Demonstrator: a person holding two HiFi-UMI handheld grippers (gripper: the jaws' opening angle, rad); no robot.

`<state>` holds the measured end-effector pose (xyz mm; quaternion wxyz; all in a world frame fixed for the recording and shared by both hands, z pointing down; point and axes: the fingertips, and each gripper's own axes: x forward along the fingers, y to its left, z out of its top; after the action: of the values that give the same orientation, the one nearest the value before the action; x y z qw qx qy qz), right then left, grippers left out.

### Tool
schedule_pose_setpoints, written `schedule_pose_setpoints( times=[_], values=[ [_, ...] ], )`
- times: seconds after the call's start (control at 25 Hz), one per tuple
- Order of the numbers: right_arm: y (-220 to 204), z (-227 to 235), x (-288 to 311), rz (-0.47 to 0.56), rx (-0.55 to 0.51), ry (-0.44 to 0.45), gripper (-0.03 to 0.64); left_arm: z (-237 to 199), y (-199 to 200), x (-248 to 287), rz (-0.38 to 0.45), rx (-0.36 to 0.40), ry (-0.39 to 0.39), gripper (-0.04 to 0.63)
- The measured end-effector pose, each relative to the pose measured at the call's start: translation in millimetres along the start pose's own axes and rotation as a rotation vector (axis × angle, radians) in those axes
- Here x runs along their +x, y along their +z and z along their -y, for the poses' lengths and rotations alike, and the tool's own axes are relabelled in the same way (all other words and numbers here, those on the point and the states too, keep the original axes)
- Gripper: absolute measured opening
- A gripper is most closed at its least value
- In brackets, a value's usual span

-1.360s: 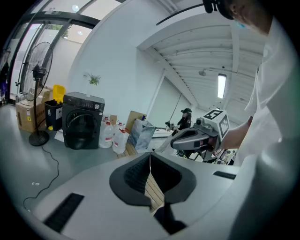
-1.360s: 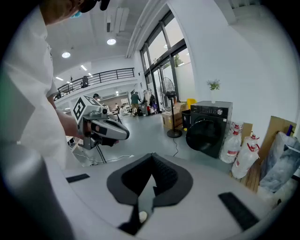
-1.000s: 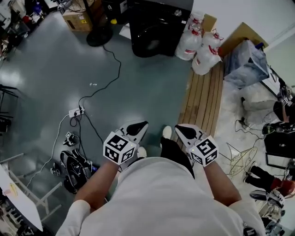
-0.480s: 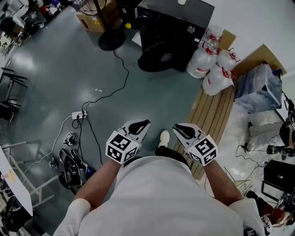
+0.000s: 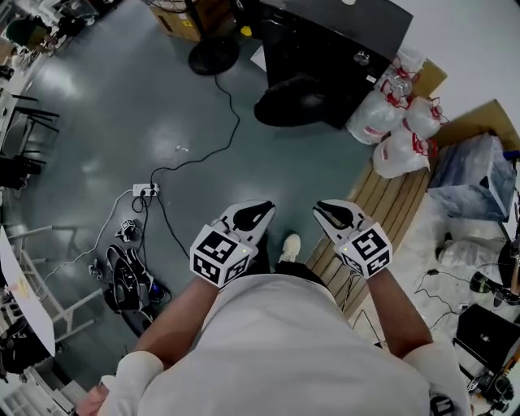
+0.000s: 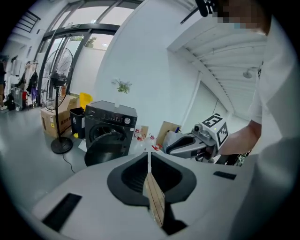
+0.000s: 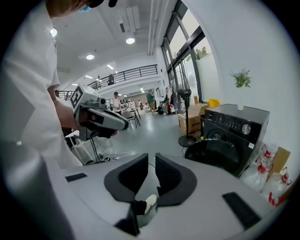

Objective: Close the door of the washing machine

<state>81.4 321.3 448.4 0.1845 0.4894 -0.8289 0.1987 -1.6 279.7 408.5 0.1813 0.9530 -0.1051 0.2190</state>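
The black washing machine [image 5: 333,36] stands at the top of the head view, its round door [image 5: 294,104] swung open toward the floor. Both grippers are held side by side in front of the person, well short of the machine. The left gripper [image 5: 264,213] has its jaws together with nothing in them. On the right gripper [image 5: 323,211] the jaws are opening, with a narrow empty gap between them. The left gripper view shows the machine [image 6: 111,123] and its door [image 6: 101,149] ahead, beyond the left gripper [image 6: 149,153]. In the right gripper view the right gripper [image 7: 151,157] points left of the machine [image 7: 236,129].
A fan base [image 5: 213,55] and a cardboard box [image 5: 183,18] stand left of the machine. White bags [image 5: 398,134] lie to its right, by wooden slats [image 5: 382,203]. A power strip with cables [image 5: 146,191] and dark gear [image 5: 122,280] lie on the grey floor at left.
The person has walked toward the washing machine, which now sits larger and nearer in the head view. Both grippers have come forward with the body.
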Motion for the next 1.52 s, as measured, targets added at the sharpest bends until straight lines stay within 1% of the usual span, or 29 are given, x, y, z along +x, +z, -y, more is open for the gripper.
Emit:
schedule_pose_setpoints(
  times=[0.2, 0.44, 0.6, 0.68, 0.8, 0.92, 1.0, 1.2, 1.36, 1.52],
  values=[
    [25, 34, 46, -0.044, -0.097, -0.023, 0.057, -51, 17, 11, 0.024, -0.023, -0.005, 0.021],
    [56, 81, 108, -0.124, -0.171, -0.046, 0.072, -121, 59, 18, 0.044, -0.017, -0.017, 0.021],
    [64, 110, 153, -0.177, -0.219, -0.061, 0.072, -160, 69, 18, 0.041, 0.000, -0.032, 0.021],
    [67, 126, 175, -0.215, -0.248, -0.067, 0.074, -181, 72, 19, 0.034, -0.011, -0.026, 0.021],
    [71, 154, 202, -0.270, -0.319, -0.069, 0.077, -203, 82, 19, 0.051, -0.038, -0.009, 0.021],
    [71, 188, 233, -0.327, -0.415, -0.071, 0.080, -228, 93, 27, 0.068, -0.065, 0.017, 0.021],
    [70, 211, 254, -0.357, -0.458, -0.062, 0.085, -246, 101, 35, 0.076, -0.080, 0.042, 0.021],
    [61, 262, 310, -0.433, -0.580, -0.001, 0.104, -285, 125, 49, 0.088, -0.132, 0.128, 0.021],
    [41, 290, 345, -0.505, -0.676, 0.065, 0.121, -302, 137, 57, 0.087, -0.177, 0.185, 0.021],
    [19, 315, 367, -0.580, -0.749, 0.092, 0.126, -319, 140, 63, 0.086, -0.222, 0.228, 0.021]
  ],
)
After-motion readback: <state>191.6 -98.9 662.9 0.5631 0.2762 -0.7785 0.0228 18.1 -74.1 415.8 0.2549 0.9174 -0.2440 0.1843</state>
